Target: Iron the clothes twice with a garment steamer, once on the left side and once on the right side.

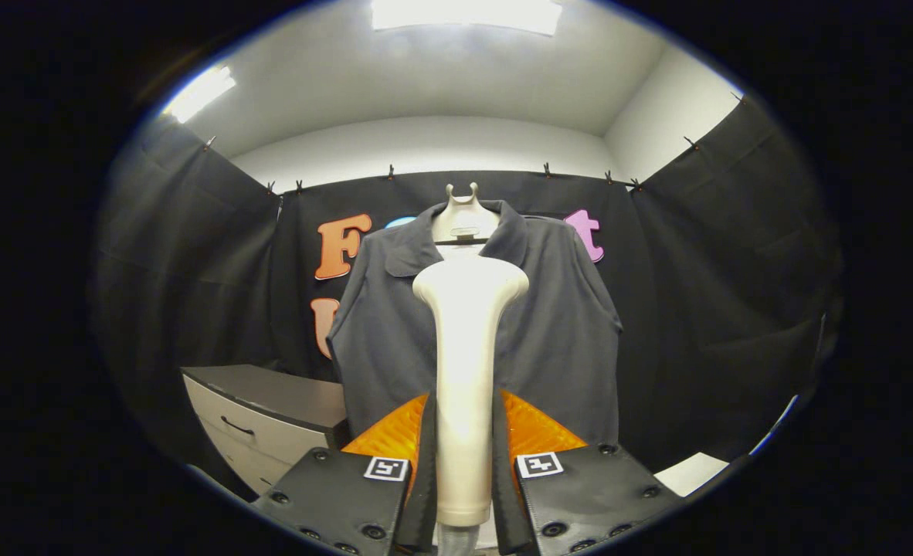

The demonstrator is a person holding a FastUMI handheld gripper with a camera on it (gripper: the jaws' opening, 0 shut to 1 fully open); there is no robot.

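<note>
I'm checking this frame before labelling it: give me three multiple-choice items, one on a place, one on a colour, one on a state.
1. Where is the steamer?
A. lying on the cabinet
B. between the gripper's fingers, upright
C. hanging on the wall

2. What colour is the shirt on the hanger?
A. dark grey
B. red
C. white

3. How does the gripper stand?
A. wide open with nothing in it
B. shut on the shirt
C. shut on the steamer

Answers:
1 B: its handle rises between both fingers, its head in front of the shirt.
2 A: the collared shirt hangs dark grey against the black cloth.
3 C: both fingers press the handle's sides.
</note>
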